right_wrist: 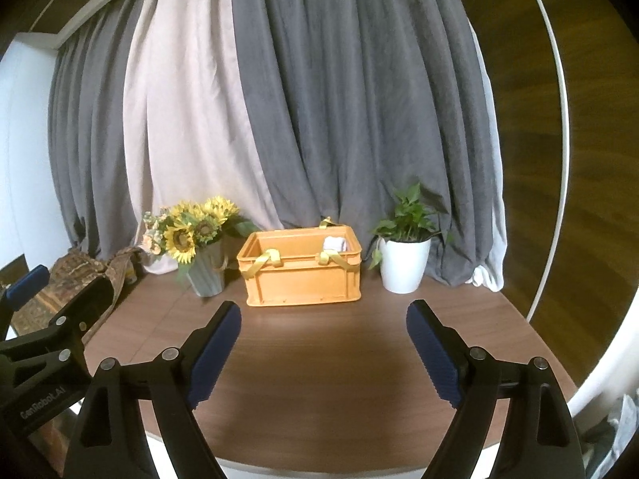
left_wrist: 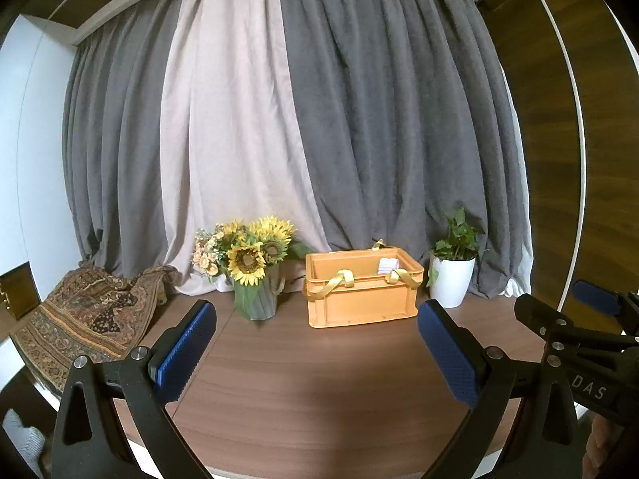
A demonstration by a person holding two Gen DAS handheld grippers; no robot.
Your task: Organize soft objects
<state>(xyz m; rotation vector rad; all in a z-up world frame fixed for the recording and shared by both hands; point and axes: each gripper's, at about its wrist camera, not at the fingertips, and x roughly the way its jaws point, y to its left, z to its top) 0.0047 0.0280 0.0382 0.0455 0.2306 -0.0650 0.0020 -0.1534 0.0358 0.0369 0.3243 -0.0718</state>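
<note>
Right wrist: both tools (right_wrist: 323, 343) spread, holding nothing; crate (right_wrist: 301, 269) dead ahead holds 1 white cloth (right_wrist: 334, 244), stowing likely done.

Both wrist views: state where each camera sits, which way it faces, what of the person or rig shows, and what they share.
Left wrist: on the left tongs, facing level across the table toward the crate; own open fingers, right tongs at right edge.
Right wrist: on the right tongs, facing the crate; own open fingers, left tongs at left edge.
Shared: crate, sunflowers, plant, curtains.
</note>
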